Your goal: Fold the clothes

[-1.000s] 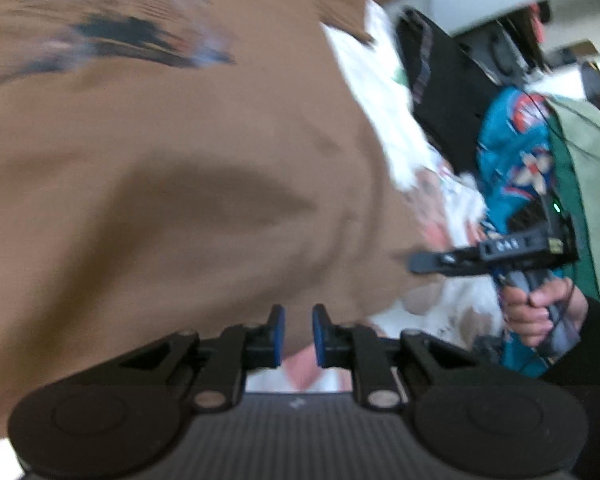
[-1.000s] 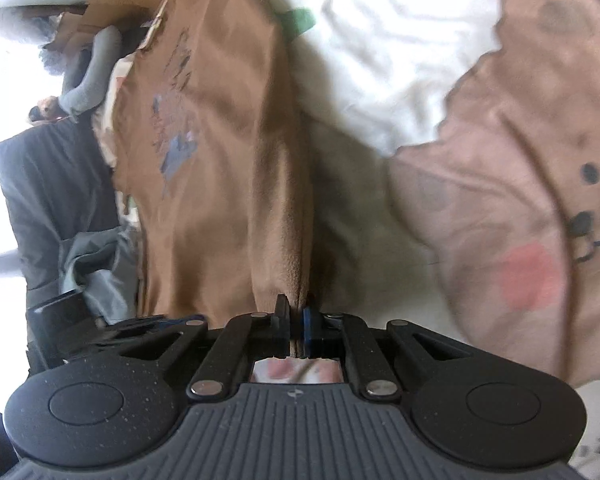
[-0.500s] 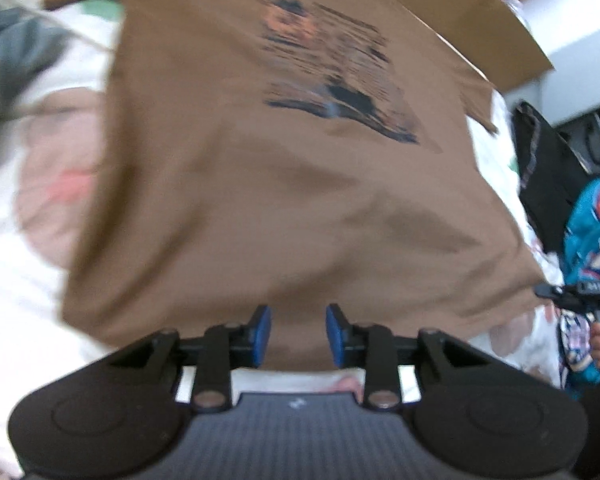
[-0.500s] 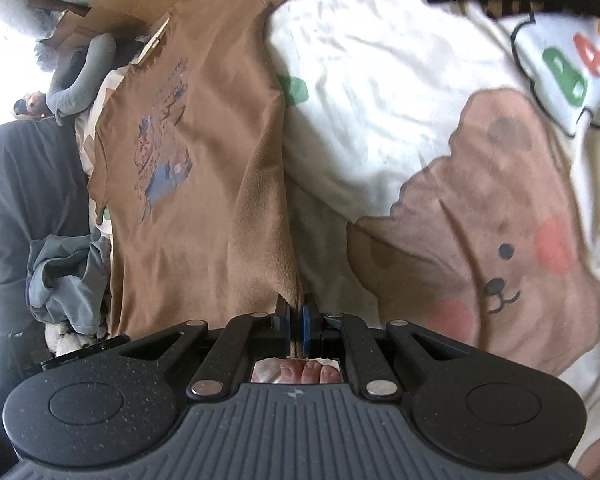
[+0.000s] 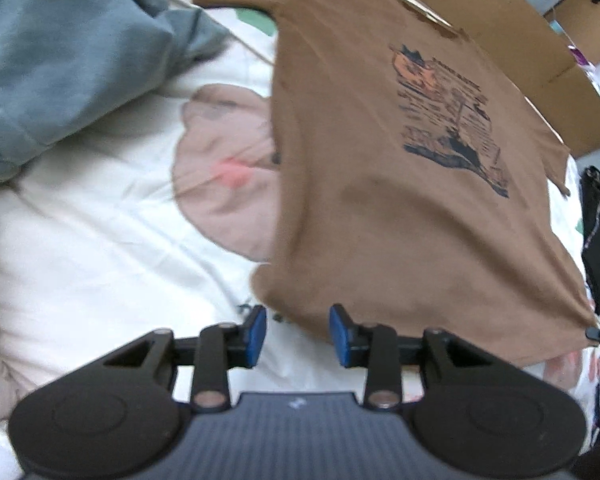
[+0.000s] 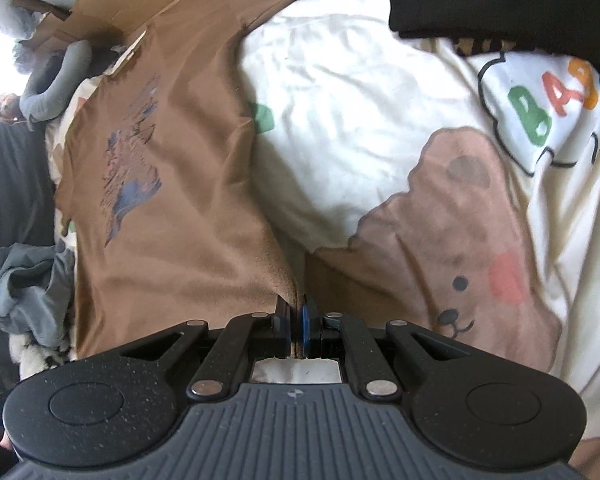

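Shirt [image 5: 380, 200] brown, printed, spread flat (hem corner pinched by right claw [image 6: 296, 322]).

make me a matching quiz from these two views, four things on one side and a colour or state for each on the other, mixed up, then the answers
Things:
1. left gripper
2. right gripper
3. brown t-shirt
4. crumpled garment

States or colours:
A. grey-blue, bunched at the bed's edge
B. jaws apart, nothing pressed between the pads
C. spread on the bear-print bedcover, print facing up
D. jaws closed on a hem corner

Pairs: 1-B, 2-D, 3-C, 4-A
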